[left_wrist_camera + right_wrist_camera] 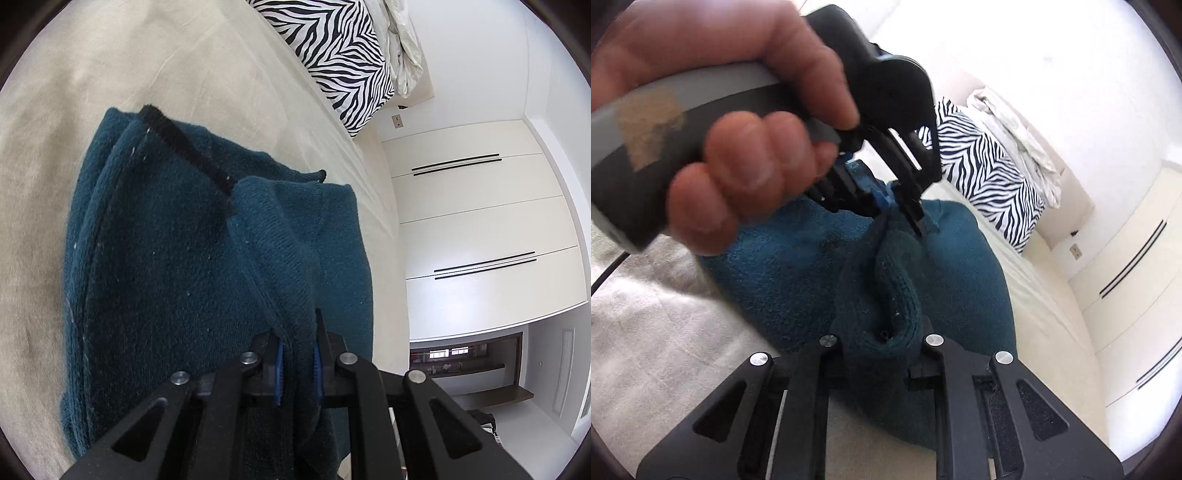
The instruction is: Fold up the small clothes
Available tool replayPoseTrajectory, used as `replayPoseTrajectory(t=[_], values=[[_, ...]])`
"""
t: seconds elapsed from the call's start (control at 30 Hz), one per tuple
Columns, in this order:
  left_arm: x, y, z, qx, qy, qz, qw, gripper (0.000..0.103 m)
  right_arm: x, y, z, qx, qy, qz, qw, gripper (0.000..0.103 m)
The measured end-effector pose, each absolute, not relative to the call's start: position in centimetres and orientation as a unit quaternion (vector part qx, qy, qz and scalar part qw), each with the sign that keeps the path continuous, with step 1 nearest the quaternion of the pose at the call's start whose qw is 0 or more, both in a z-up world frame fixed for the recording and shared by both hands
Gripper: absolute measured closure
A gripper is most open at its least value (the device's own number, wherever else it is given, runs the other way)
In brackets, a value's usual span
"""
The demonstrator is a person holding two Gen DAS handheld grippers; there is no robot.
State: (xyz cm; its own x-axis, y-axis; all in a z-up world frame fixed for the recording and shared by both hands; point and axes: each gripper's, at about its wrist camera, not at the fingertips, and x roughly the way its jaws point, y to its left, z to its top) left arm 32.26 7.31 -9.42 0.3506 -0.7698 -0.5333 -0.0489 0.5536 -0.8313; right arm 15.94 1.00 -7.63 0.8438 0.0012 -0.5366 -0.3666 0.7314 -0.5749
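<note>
left gripper [298, 363] clamped on teal sweater [177, 266] fold. right gripper [877, 354] clenched on bunched knit, above the bed [184, 74].

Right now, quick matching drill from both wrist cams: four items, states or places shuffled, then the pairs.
Items:
1. left claw
2. right claw
3. zebra-print pillow
4. person's left hand

States or places:
A. wrapped around a claw's handle
B. at the far end of the beige bed sheet
C. pinching a ridge of the teal knit garment, blue pads showing
D. clamped on a bunched teal edge, pads hidden by fabric

Pairs: 1-C, 2-D, 3-B, 4-A
</note>
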Motion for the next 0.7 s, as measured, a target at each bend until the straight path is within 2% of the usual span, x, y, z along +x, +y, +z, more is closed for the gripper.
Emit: replayPoseTrajectory(t=[0.27,0.57,0.7], values=[[34.2,10.9,-6.2,-0.336,0.504,-0.251,0.755,0.090,15.4,4.0,-7.0,-0.420,0.202,0.134,0.874,0.093],[34.6,14.0,-9.4,-0.340,0.518,-0.229,0.751,0.090,16.8,5.6,-8.2,-0.434,0.214,0.183,0.856,0.093],[33.8,14.2,-11.0,-0.336,0.529,-0.219,0.747,0.086,17.5,5.6,-9.7,-0.438,0.242,0.193,0.844,0.092]])
